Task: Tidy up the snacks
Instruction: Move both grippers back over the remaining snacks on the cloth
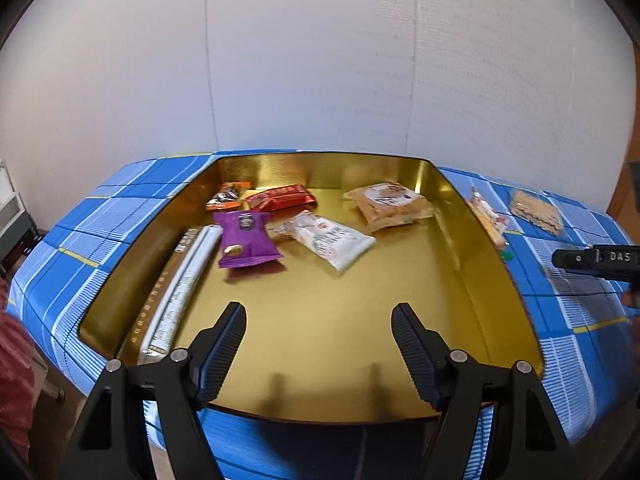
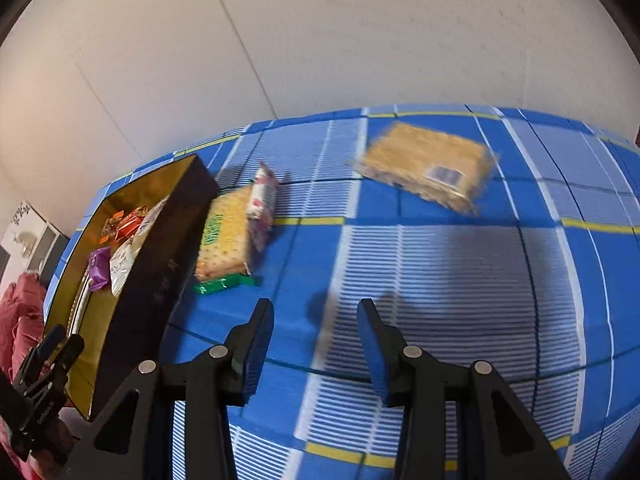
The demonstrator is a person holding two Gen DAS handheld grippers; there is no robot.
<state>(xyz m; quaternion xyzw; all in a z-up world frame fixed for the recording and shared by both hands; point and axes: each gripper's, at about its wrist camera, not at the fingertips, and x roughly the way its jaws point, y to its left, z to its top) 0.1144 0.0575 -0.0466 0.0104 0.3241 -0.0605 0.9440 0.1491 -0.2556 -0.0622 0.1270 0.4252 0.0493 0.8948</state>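
In the left wrist view we hold the left gripper (image 1: 318, 340) low in the frame over the near end of the gold tin (image 1: 496, 280), its jaws spread wide with nothing between them. The tin fills the middle of the frame on a blue checked cloth (image 1: 100, 220). Inside it, toward the far left corner, lie an orange packet (image 1: 228, 196) and a red packet (image 1: 280, 198) side by side. Just in front of them sits a purple packet (image 1: 246, 240), and a white packet (image 1: 330, 240) lies to its right. A tan packet (image 1: 390, 204) rests near the far right wall. A long white box (image 1: 176, 296) runs along the left wall. Outside the tin, at the right of the frame, a pink-and-white packet (image 1: 486, 216) lies just beside the wall, and a cracker pack (image 1: 536, 212) lies further right. The other gripper's black body enters at the right edge.

In the right wrist view our right gripper (image 2: 316, 344) hangs above bare cloth (image 2: 440, 272), jaws part-way apart and empty. The cracker pack (image 2: 428, 168) lies blurred at upper right, well apart from the fingers. At centre left a yellow cracker packet (image 2: 224, 236) lies against the tin's dark outer wall (image 2: 160, 280), the pink-and-white packet (image 2: 262, 200) leans on it, and a green packet (image 2: 222, 285) pokes out below. The left gripper (image 2: 52, 344) shows at lower left.
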